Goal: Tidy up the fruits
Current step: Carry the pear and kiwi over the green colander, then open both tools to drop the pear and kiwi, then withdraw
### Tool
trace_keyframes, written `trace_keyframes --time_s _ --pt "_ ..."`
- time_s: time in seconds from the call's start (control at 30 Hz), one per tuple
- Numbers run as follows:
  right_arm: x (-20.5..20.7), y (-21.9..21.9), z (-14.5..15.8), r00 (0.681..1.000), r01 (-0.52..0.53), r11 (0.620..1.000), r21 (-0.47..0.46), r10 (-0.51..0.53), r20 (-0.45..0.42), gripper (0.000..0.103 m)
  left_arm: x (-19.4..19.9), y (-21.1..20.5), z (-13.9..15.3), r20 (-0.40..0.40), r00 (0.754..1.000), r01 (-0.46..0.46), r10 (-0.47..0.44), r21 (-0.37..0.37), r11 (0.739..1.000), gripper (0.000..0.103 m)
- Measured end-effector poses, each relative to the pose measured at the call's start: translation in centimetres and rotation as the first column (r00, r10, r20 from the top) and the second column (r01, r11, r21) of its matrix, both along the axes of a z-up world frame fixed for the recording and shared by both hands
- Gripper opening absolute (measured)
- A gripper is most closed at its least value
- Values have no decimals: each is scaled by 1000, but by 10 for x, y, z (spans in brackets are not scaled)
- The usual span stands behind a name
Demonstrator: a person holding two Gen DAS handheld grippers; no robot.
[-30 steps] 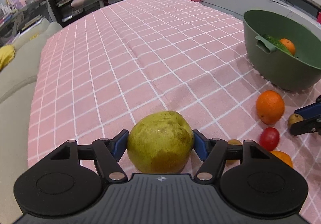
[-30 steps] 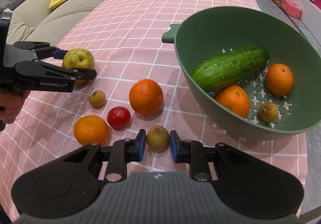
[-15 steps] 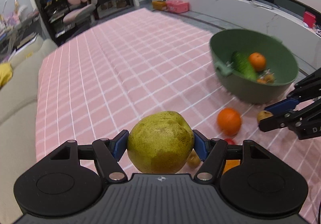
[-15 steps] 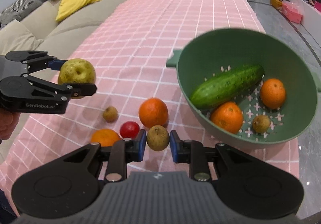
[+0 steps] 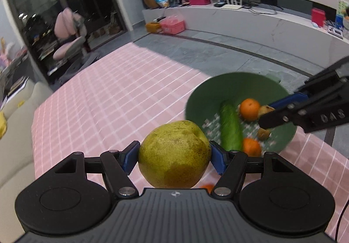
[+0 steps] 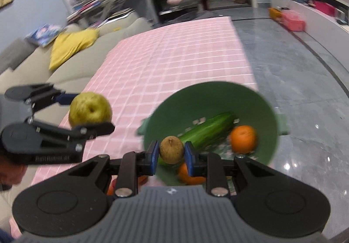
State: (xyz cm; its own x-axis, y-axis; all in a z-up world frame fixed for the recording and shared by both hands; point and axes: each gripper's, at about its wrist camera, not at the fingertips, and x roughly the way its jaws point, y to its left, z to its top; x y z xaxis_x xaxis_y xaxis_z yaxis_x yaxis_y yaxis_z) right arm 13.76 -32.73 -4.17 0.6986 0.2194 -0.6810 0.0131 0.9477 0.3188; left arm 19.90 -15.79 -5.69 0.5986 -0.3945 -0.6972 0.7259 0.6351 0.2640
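Pear (image 5: 174,155) and brown fruit (image 6: 171,149) in grippers

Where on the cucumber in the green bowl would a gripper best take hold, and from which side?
Grip the cucumber around its middle, across its narrow width, coming straight down from above. It lies on its side, slanted across the green bowl floor; the high wall probably blocks any sideways approach. An orange sits close to one end, so the midsection looks clearest.

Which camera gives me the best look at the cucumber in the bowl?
Right wrist view: the cucumber lies nearly full-length across the green bowl, though blurred. The left wrist view shows it foreshortened and blurred too.
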Motion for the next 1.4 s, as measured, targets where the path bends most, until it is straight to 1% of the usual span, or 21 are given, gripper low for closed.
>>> trace_keyframes --time_s 0.17,0.3,0.4,0.57,0.7,1.1,1.17,1.2,1.23,1.3,1.4 --pt "13 -30 0 996 76 997 16 -76 -39 21 7 -43 -13 8 998 65 -66 64 996 78" --pt "25 -44 -6 991 116 992 45 -112 -78 21 13 -70 -27 17 993 112 -116 134 985 78" --pt "35 -49 -14 987 127 991 46 -122 -108 21 17 -86 -39 30 988 143 -152 199 969 78" --pt "53 -51 -29 980 131 990 55 -121 -157 21 24 -104 -53 32 983 166 -181 262 951 78" --pt "62 -52 -39 977 126 991 49 -116 -178 21 28 -113 -62 31 979 184 -203 306 934 78" --pt "70 -53 -52 977 103 992 74 -87 -195 22 35 -116 -70 19 974 205 -224 334 920 78" --pt "71 -53 -53 977 101 992 80 -84 -196 22 37 -117 -69 18 976 200 -218 338 920 82" --pt "72 -53 -53 977 103 991 80 -85 -195 22 34 -119 -69 17 976 200 -218 337 920 83" --pt "72 -54 -53 977 105 991 83 -87 -194 22 34 -119 -69 26 974 204 -226 338 919 86" --pt "72 -54 -53 977 105 991 85 -87 -193 22 32 -122 -70 46 971 205 -235 350 914 88" --pt "70 -56 -50 980 117 989 85 -101 -174 25 33 -123 -65 71 972 190 -224 326 926 89"
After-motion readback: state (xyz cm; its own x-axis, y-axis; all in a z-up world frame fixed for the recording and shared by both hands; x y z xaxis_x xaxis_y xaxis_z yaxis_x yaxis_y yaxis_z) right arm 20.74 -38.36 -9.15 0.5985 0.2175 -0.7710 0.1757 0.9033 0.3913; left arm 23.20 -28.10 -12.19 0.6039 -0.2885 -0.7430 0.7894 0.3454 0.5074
